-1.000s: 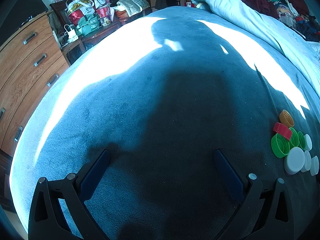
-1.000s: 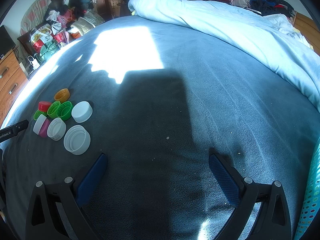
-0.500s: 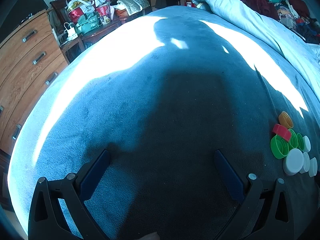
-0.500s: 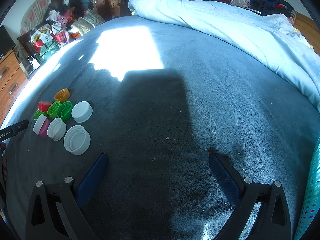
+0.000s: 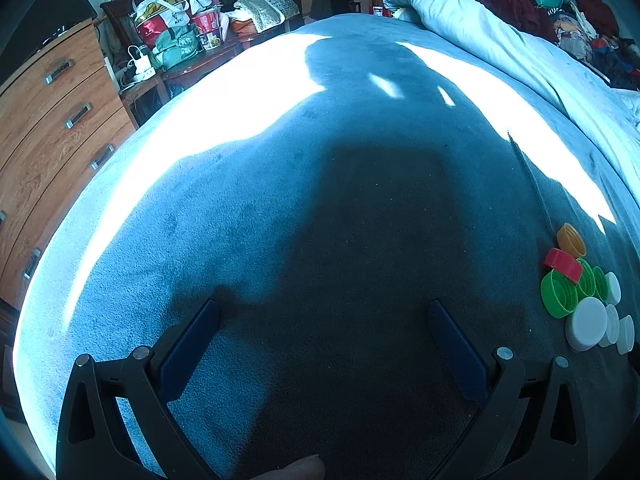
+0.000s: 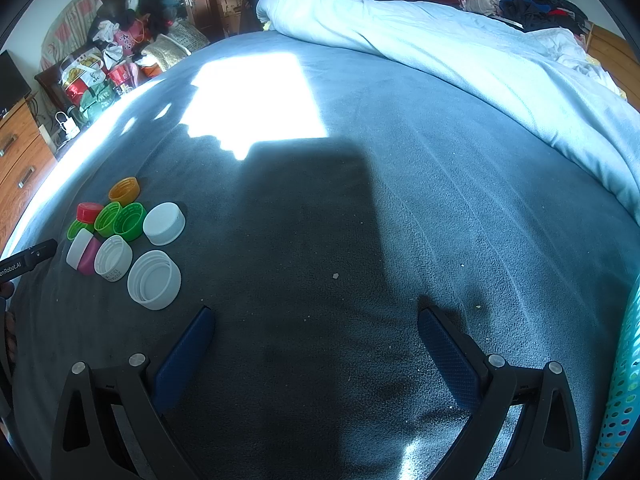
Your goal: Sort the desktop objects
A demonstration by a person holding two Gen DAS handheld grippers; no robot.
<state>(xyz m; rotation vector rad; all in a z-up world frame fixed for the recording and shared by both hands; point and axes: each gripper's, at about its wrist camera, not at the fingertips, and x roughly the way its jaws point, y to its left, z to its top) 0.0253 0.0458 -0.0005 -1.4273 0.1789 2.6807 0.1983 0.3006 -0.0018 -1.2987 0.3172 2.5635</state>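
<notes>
A cluster of bottle caps lies on the blue-grey bedspread (image 6: 400, 208). In the right wrist view it is at the left: an orange cap (image 6: 124, 190), a red cap (image 6: 89, 211), green caps (image 6: 129, 221), several white caps (image 6: 154, 279) and a pink-and-white one (image 6: 83, 256). The left wrist view has the same cluster at its right edge, with a green cap (image 5: 558, 293) and a white cap (image 5: 585, 323). My left gripper (image 5: 324, 316) is open over bare bedspread, left of the caps. My right gripper (image 6: 316, 322) is open, right of them. Neither holds anything.
A rolled pale blue duvet (image 6: 460, 56) lies along the far right of the bed. A wooden dresser (image 5: 44, 128) and a cluttered side table with bags (image 5: 176, 40) stand left of the bed. A dotted teal basket edge (image 6: 620, 392) shows at the right.
The left view has shifted slightly, the caps sitting a touch lower and further right. The shadow over the bedspread has moved a little. Both grippers stay open.
</notes>
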